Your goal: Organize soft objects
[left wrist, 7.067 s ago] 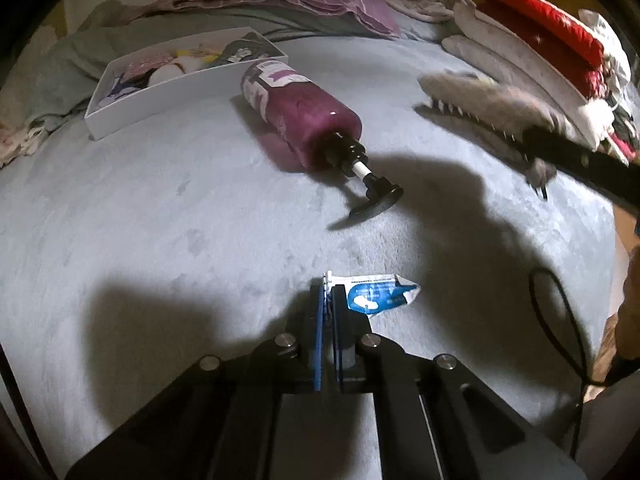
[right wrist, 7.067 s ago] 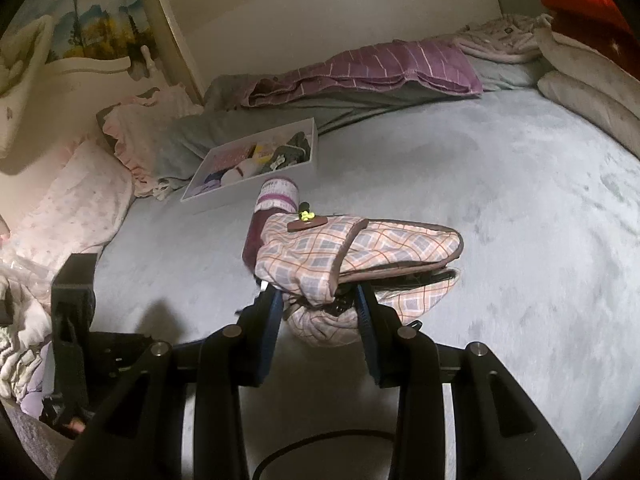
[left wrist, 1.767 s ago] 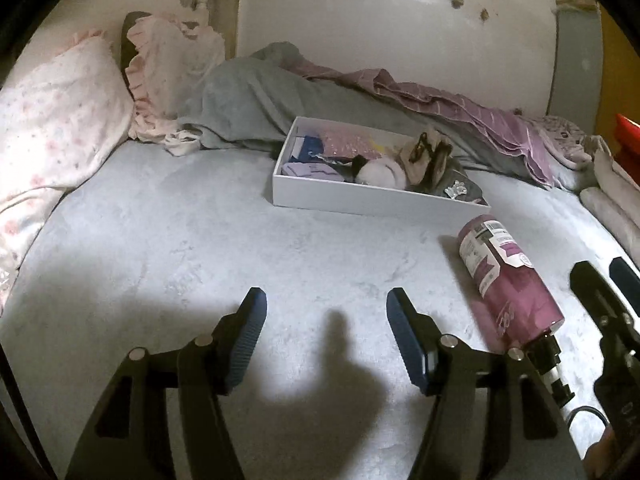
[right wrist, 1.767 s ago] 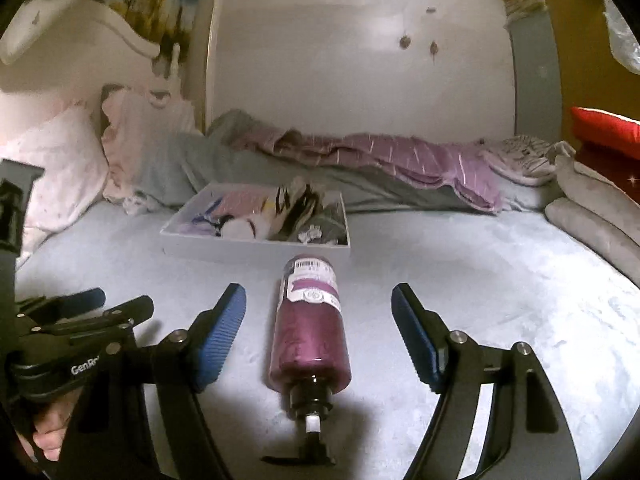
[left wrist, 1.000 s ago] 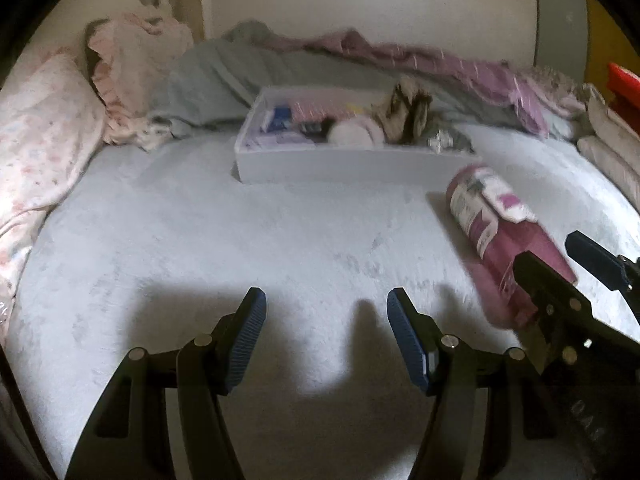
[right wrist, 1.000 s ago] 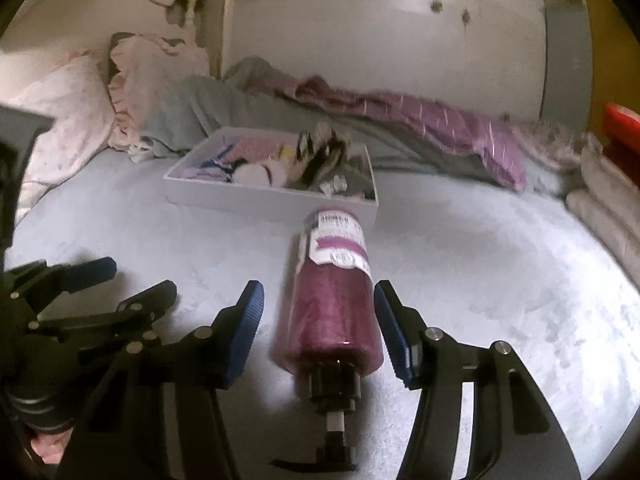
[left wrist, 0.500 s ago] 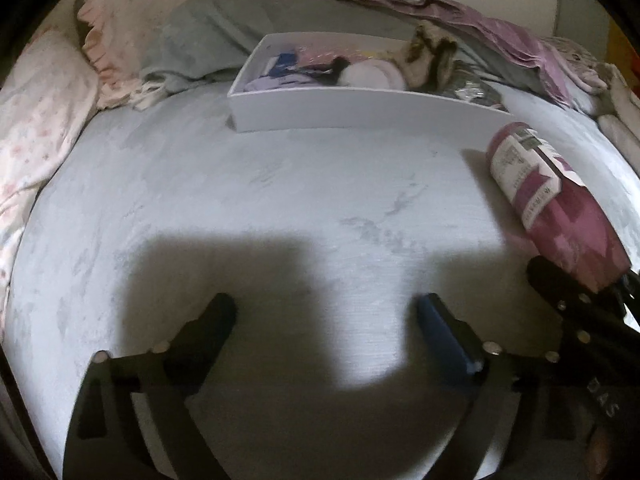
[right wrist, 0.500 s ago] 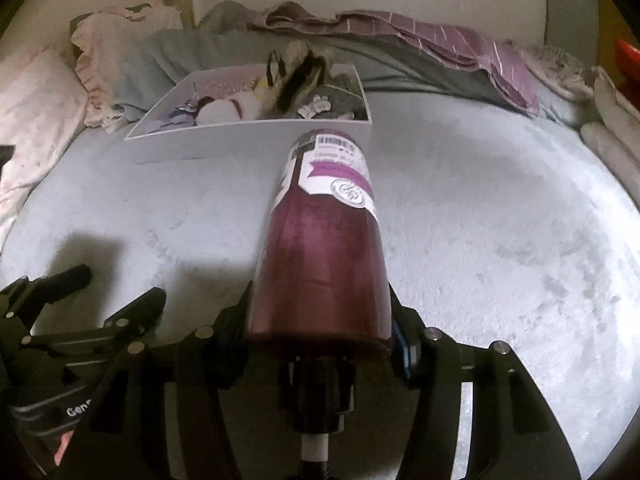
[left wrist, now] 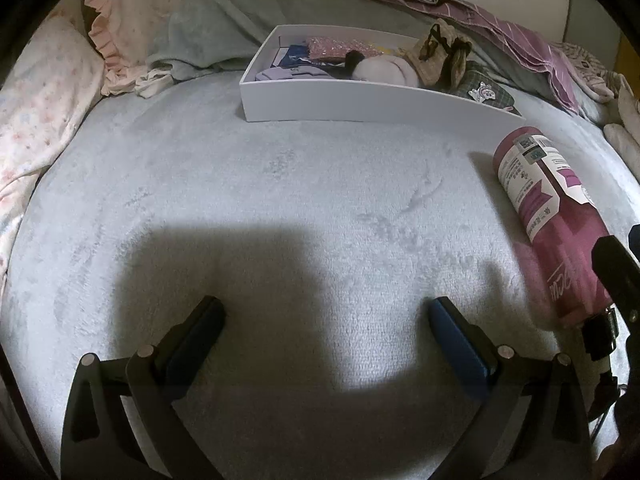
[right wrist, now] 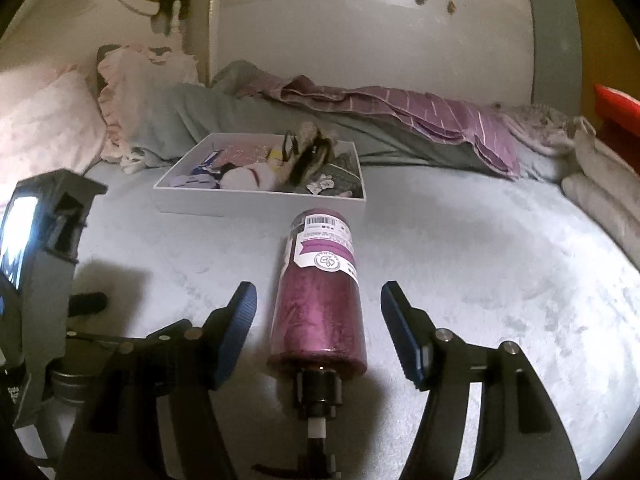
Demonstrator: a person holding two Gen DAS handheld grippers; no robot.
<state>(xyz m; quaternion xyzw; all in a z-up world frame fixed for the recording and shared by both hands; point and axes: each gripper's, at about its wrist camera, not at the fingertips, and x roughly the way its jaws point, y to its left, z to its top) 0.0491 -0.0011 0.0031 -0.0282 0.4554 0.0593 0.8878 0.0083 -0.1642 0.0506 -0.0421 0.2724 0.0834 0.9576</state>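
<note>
With jaws just opened, the right gripper [right wrist: 318, 326] straddles the lying magenta pump bottle [right wrist: 320, 304] without touching; next comes closing on it, while the left gripper [left wrist: 326, 326], just spread wide, stays empty.

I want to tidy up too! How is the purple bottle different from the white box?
The bottle is round and dark pink-purple; the box is flat, square-cornered and white. The bottle lies on its side, closed with a pump; the box sits open-topped. The box holds soft things; the bottle holds none. Both rest on the grey bed.
</note>
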